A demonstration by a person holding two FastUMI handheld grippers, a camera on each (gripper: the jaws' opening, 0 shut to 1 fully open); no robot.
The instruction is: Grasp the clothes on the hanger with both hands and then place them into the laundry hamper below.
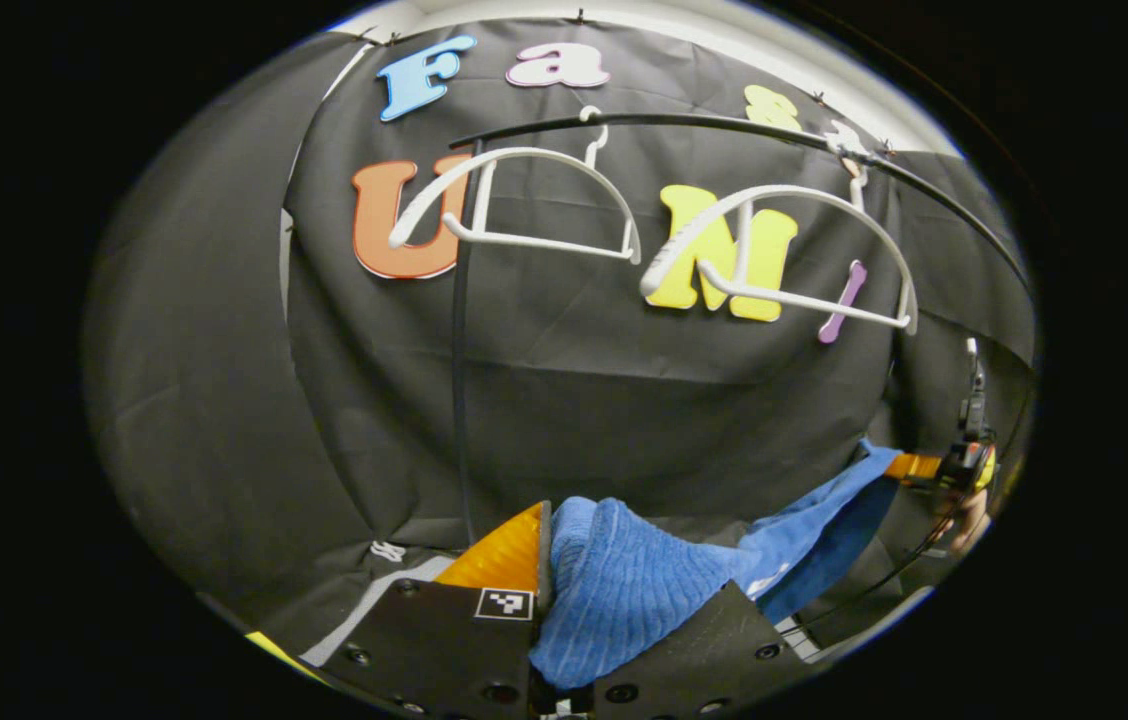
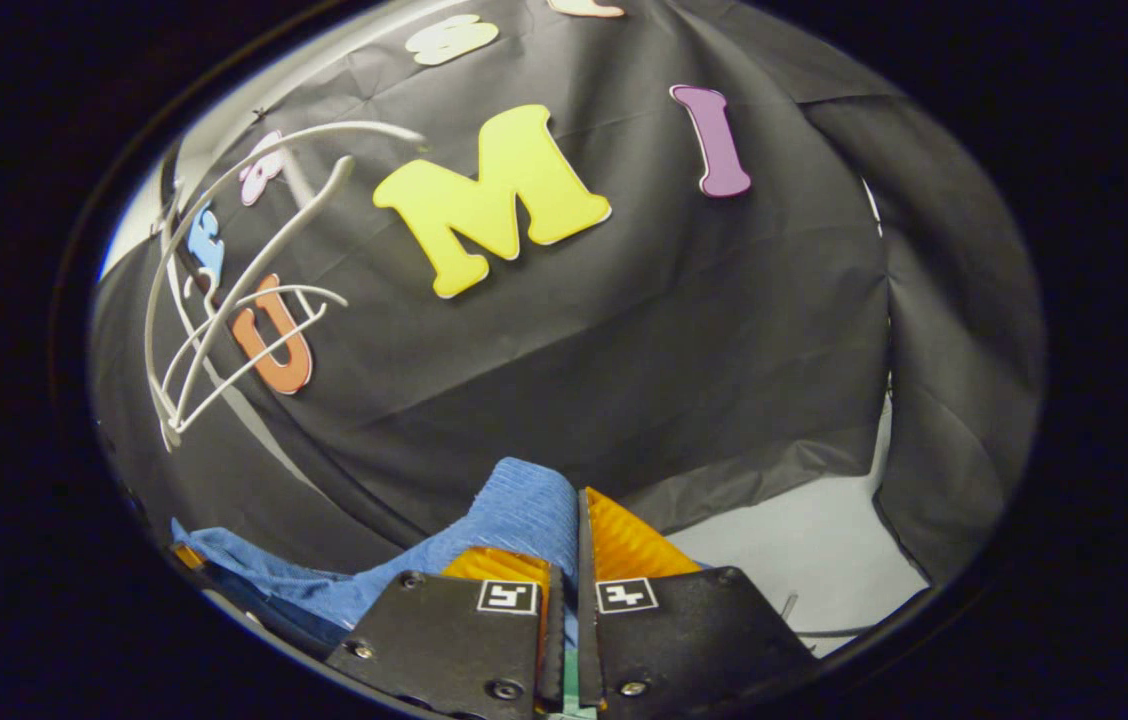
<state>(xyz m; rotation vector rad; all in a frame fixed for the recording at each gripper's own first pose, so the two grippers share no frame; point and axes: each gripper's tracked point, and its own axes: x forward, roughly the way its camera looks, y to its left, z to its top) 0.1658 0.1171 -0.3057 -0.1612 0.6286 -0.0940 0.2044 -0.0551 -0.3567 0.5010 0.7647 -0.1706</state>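
Observation:
A blue ribbed cloth (image 1: 624, 590) bunches up between the fingers of my left gripper (image 1: 564, 560), which is shut on it. From there the cloth stretches right as a taut band to my right gripper (image 1: 959, 465), held by a hand at the view's edge. In the right gripper view my right gripper (image 2: 574, 530) is shut on the other end of the blue cloth (image 2: 519, 515), which trails off to the lower left. Two white hangers (image 1: 524, 200) (image 1: 784, 250) hang bare on the rail above the cloth. The hangers (image 2: 224, 300) also appear at the left of the right gripper view.
A thin black rail (image 1: 724, 122) carries the hangers in front of the black cloth wall. A pale floor patch (image 2: 804, 550) lies beyond my right gripper. A dark cable (image 1: 884, 580) runs below the stretched cloth.

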